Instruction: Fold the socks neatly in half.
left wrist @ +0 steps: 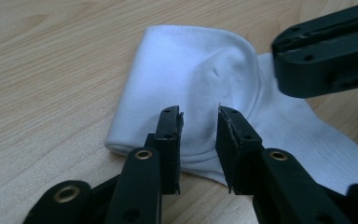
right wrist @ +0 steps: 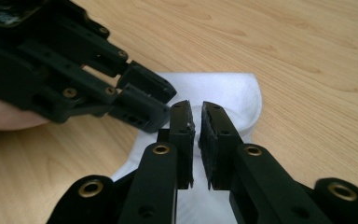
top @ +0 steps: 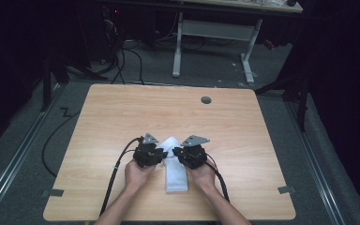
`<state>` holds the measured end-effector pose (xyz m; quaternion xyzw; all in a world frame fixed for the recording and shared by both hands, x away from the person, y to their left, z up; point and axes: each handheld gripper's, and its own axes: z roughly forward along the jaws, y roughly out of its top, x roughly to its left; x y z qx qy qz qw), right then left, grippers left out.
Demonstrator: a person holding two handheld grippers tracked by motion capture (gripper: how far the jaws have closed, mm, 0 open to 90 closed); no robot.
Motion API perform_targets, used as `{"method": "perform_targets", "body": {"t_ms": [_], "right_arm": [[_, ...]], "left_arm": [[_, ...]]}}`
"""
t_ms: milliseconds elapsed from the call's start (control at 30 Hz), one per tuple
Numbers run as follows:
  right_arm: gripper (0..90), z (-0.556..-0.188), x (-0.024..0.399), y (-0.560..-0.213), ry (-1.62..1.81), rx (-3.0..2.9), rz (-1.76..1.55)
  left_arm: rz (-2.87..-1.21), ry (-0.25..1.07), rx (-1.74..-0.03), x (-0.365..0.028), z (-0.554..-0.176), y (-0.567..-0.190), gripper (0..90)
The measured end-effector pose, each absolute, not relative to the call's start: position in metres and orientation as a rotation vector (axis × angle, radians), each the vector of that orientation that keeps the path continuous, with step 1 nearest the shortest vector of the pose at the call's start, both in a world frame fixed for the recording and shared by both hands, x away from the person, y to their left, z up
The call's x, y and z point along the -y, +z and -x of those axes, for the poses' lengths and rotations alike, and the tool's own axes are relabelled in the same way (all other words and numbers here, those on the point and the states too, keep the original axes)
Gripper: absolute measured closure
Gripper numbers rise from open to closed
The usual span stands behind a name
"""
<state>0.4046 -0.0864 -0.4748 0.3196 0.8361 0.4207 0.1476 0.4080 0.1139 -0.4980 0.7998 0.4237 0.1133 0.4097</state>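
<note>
**Working a folded white sock between two hand-held tools**

Seen from the high view, a pale wooden worktop (top: 122, 112) carries a white sock (top: 176, 176) near its front edge, a little right of centre. Wide bare wood lies open to the left, to the right and toward the far edge, where a small grey round cap (top: 206, 100) sits flush in the surface. The front edge is close to the person's forearms, so room there is tight.

At the left, the left tool (top: 161, 152) is held by the left hand (top: 137, 172), with a black cable (top: 114, 176) trailing back over the front edge. In the left gripper view its jaws stand a narrow gap apart above the folded, rounded end of the sock (left wrist: 191, 79); nothing is pinched between them, and the pads sit just over the fabric.

At the right, the right tool (top: 177, 152) is held by the right hand (top: 202, 177). In the right gripper view its jaws are nearly together, with only a thin slit left, hovering over the sock (right wrist: 223, 93); whether any cloth is caught in that slit cannot be told. The two tools' tips sit just beside each other over the sock's far end.
</note>
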Motion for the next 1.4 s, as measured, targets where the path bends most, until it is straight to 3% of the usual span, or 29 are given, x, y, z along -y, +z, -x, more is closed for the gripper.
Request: {"method": "perform_targets", "body": {"t_ms": [267,600,767,1100,1400], "right_arm": [[82.3,-0.417,0.085,-0.494,1.093,-2.458,-0.963],[78.0,-0.412,0.09,-0.489,1.129,-2.437,-0.953],[77.1,-0.408,0.095,-0.483,1.159,-2.417,-0.951],[76.6,-0.405,0.104,-0.486,1.148,-2.42,-0.966],[73.7,-0.408,0.097,-0.477,1.169,-2.387,-0.981]], "left_arm": [[-2.016,0.302,-1.091,-0.117,-0.41,-0.496,70.1],[-1.941,0.37,-1.228,-0.126,-0.424,-0.48,50.6],[-1.97,0.337,-1.291,-0.125,-0.433,-0.484,46.8],[-2.023,0.333,-1.301,-0.121,-0.436,-0.492,47.5],[-2.074,0.332,-1.277,-0.118,-0.437,-0.49,56.8]]}}
